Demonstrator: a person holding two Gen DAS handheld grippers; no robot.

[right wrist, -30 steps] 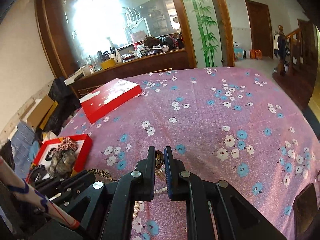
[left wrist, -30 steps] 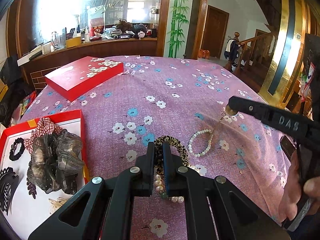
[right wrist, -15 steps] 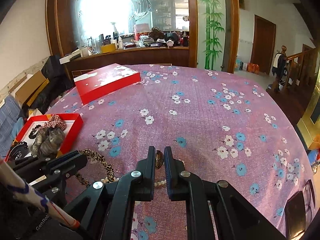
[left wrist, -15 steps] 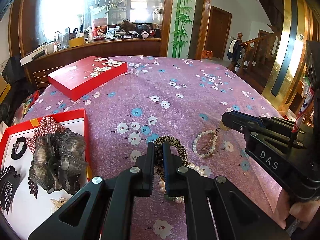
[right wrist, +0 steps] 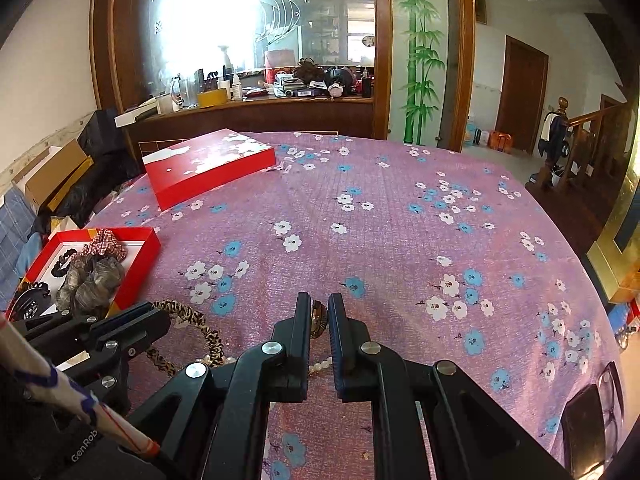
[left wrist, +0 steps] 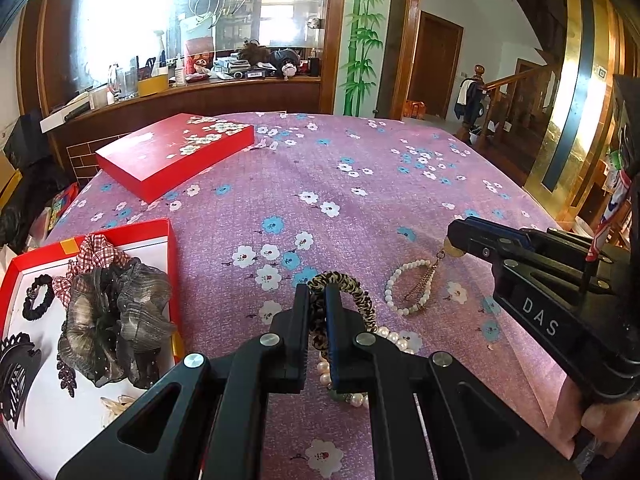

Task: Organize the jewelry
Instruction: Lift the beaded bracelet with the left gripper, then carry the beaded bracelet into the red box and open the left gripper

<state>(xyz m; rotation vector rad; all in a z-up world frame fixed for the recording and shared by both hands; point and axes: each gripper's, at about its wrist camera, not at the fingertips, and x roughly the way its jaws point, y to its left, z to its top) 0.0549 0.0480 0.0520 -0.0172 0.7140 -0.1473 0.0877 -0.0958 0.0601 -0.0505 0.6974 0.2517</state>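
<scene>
Both grippers pinch jewelry above the cloth (left wrist: 360, 184); your right gripper (left wrist: 454, 246) has swung in lower, gripping the bracelet's (left wrist: 404, 286) charm; your left gripper (left wrist: 317, 312) clamps the scrunchie (left wrist: 360, 296); the box (left wrist: 170, 264) waits leftward.

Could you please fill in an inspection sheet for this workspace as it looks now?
Surface: table under a pink floral cloth.
Job's things: open red box holding scrunchies and clips; closed red box farther back; leopard scrunchie, bead bracelet and pearl strand on the cloth.
Clutter: glasses at the table edge.
Grippers: left hand-held gripper shut on the leopard scrunchie; right hand-held gripper shut on the bracelet's gold charm.
Cables: nothing seen.
Surroundings: cluttered wooden counter, bamboo pillar, staircase.
</scene>
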